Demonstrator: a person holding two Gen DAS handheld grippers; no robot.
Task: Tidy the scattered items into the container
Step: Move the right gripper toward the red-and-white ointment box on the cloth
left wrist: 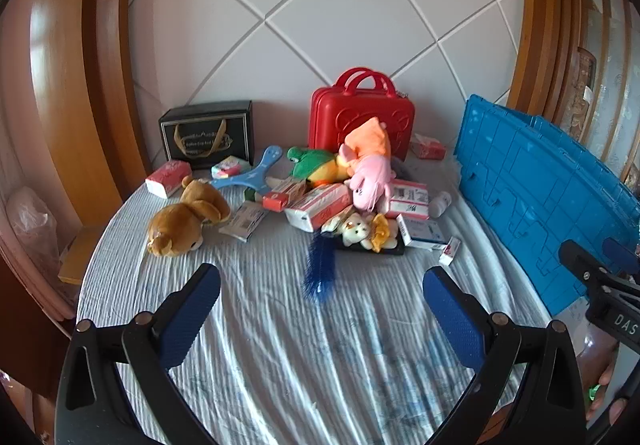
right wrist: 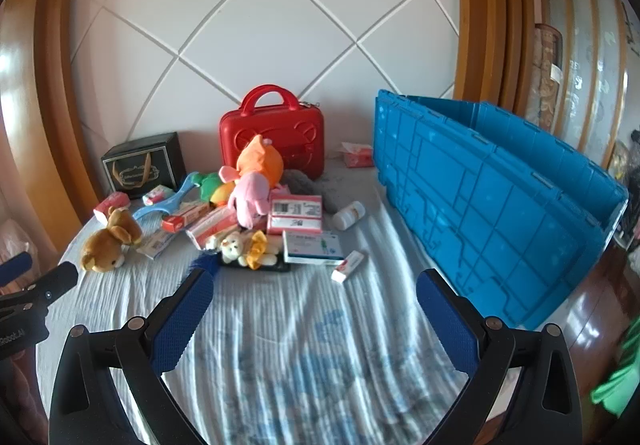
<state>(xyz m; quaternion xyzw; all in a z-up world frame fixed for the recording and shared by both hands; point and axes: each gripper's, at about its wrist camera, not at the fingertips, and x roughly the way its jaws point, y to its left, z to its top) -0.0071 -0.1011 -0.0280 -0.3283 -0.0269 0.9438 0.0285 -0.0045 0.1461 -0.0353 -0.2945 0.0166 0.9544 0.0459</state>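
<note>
Two grippers of mine, the left gripper (left wrist: pixel 321 299) and the right gripper (right wrist: pixel 315 297), hover with jaws spread wide and nothing between them above the striped cloth-covered surface (right wrist: pixel 304 357). Ahead lies the scattered heap: a brown teddy bear (left wrist: pixel 182 219), a pink plush (left wrist: pixel 370 175) draped over medicine boxes (left wrist: pixel 320 205), a small white plush (right wrist: pixel 244 247), a white bottle (right wrist: pixel 349 215) and a blue brush (left wrist: pixel 318 265), partly blurred. Behind them stand a red case (right wrist: pixel 272 131) and a black gift box (left wrist: pixel 208 135). To my right the blue crate (right wrist: pixel 492 201) rests on the surface with its ribbed wall toward me, its inside hidden, just beside the heap.
</note>
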